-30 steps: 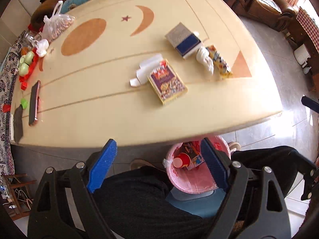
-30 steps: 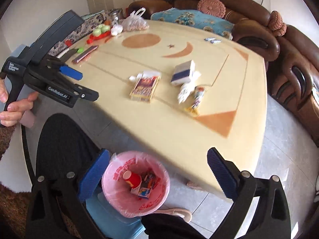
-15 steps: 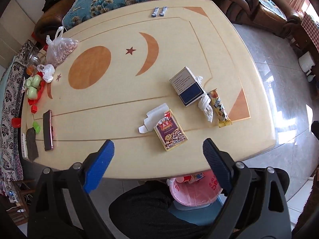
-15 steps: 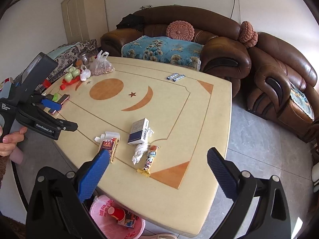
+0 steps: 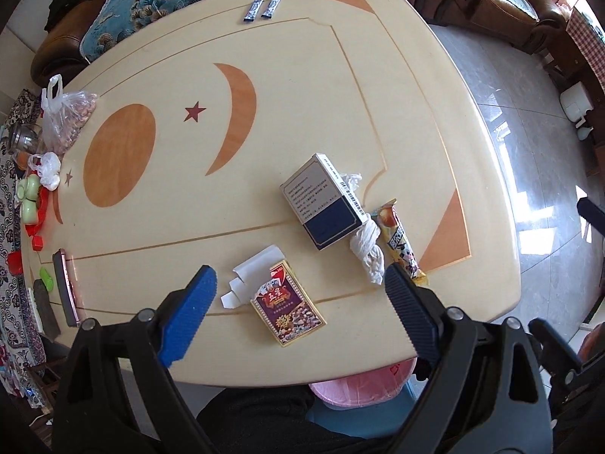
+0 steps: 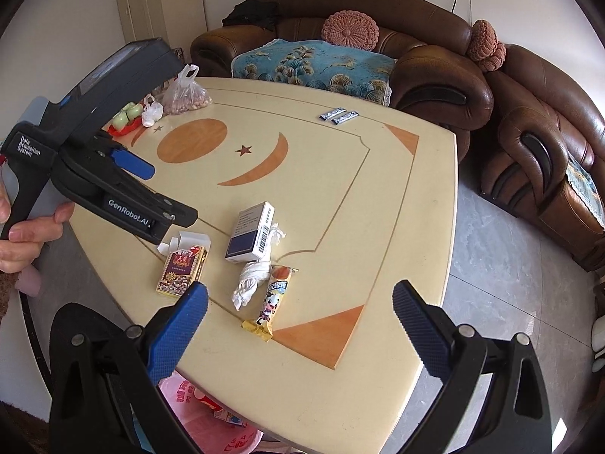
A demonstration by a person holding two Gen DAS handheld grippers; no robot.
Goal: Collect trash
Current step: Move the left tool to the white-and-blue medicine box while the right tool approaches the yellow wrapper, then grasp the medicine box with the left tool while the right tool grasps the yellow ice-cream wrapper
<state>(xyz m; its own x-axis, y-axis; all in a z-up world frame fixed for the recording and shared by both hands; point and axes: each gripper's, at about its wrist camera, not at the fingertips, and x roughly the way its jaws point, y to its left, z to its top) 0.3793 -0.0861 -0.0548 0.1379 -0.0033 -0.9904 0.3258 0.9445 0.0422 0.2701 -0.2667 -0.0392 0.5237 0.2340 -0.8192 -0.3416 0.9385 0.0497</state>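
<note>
Trash lies on the cream table (image 5: pixel 340 75) near its front edge. There is a red playing-card box (image 5: pixel 289 308) (image 6: pixel 182 268) with a torn white flap (image 5: pixel 251 276). Beside it are a grey and navy box (image 5: pixel 325 204) (image 6: pixel 249 232), a twisted white tissue (image 5: pixel 368 249) (image 6: pixel 251 280) and a yellow snack wrapper (image 5: pixel 401 242) (image 6: pixel 274 299). My left gripper (image 5: pixel 298 276) points straight down over the card box, open and empty. My right gripper (image 6: pixel 300 291) hovers open above the wrapper's end, holding nothing. A pink-lined bin (image 5: pixel 359 382) (image 6: pixel 204 412) sits under the table edge.
At the table's left edge lie a phone (image 5: pixel 66 287), a bag of nuts (image 5: pixel 66 121) and green items on a red tray (image 5: pixel 30 196). Two small sachets (image 5: pixel 262 7) rest at the far edge. A brown sofa (image 6: pixel 416 60) rings the table. A hand (image 6: pixel 22 234) holds the left gripper.
Both grippers have swung away from the bin and the lap to over the table. The card box now lies between the left fingers, and the bin has slipped mostly out of sight.
</note>
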